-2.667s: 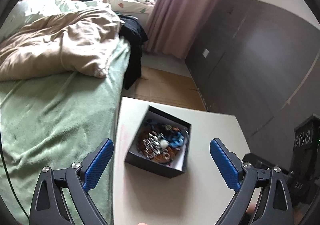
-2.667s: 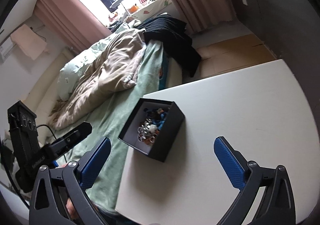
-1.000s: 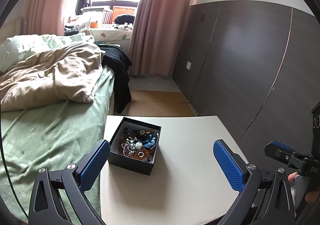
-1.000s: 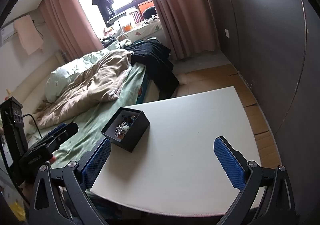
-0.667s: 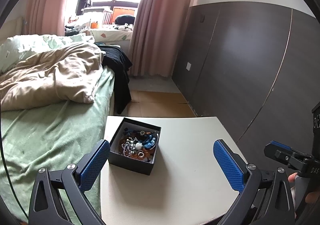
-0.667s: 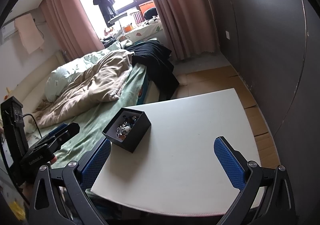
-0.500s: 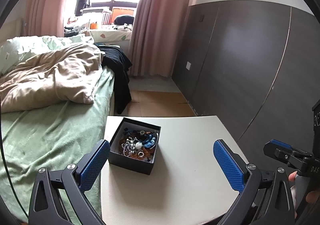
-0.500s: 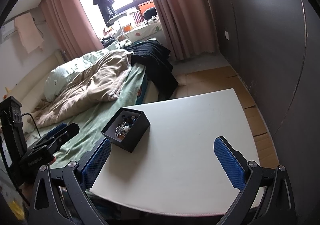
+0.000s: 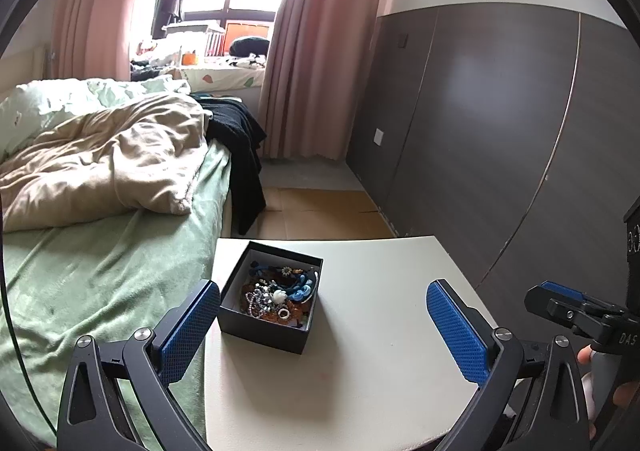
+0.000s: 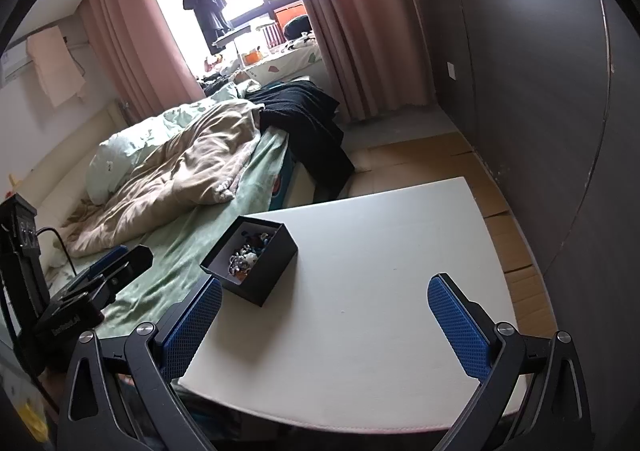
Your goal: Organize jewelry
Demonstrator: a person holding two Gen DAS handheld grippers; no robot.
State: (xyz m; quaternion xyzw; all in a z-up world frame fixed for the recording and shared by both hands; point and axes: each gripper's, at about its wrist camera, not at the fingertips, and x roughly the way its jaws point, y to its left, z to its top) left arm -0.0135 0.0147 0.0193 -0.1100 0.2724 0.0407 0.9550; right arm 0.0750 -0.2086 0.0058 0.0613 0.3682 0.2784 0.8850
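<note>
A black open box (image 9: 262, 325) full of mixed jewelry (image 9: 280, 293) sits on the left part of a white table (image 9: 360, 371); the box (image 10: 272, 271) also shows in the right wrist view, on the table (image 10: 380, 311). My left gripper (image 9: 320, 331) is open and empty, held back near the table's front edge, the box just ahead of its left finger. My right gripper (image 10: 324, 319) is open and empty above the table's front edge, the box ahead to its left. Each gripper shows at the edge of the other's view.
A bed (image 9: 100, 271) with a green sheet and beige duvet (image 9: 108, 159) runs along the table's left side. A dark panelled wall (image 9: 500, 131) stands to the right. Brown floor (image 9: 320, 211) and pink curtains (image 9: 312, 51) lie beyond the table.
Since 2.7 s ago both grippers have drawn back and up from the box, which now looks smaller. Over the last second the views have hardly shifted.
</note>
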